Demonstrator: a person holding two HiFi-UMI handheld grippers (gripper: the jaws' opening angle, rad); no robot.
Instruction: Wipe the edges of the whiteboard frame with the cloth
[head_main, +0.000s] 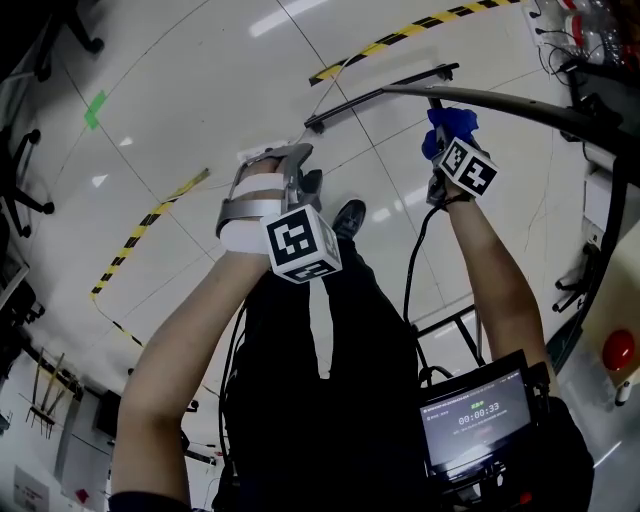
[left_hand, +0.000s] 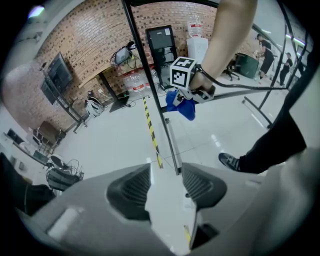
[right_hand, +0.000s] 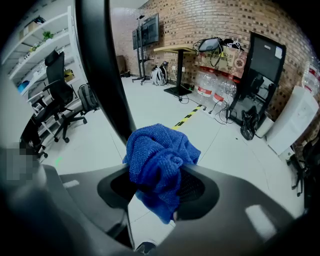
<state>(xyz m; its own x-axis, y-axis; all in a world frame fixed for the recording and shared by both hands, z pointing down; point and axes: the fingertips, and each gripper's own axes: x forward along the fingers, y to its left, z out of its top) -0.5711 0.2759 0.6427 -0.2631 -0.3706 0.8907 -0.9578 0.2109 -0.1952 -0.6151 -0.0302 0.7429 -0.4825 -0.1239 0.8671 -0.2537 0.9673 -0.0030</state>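
Note:
The whiteboard's dark top frame arcs across the upper right of the head view, above its black floor foot. My right gripper is shut on a bunched blue cloth, which lies against that frame. In the right gripper view the cloth bulges from between the jaws, beside the frame's thick black bar. My left gripper hangs to the left, away from the frame. Its jaws stand a little apart with only floor between them. The thin frame post and the cloth lie ahead.
Yellow-black tape runs over the glossy white floor. The person's shoe is below the grippers, and a small screen hangs at the waist. Office chairs, water bottles and a desk stand by the brick wall.

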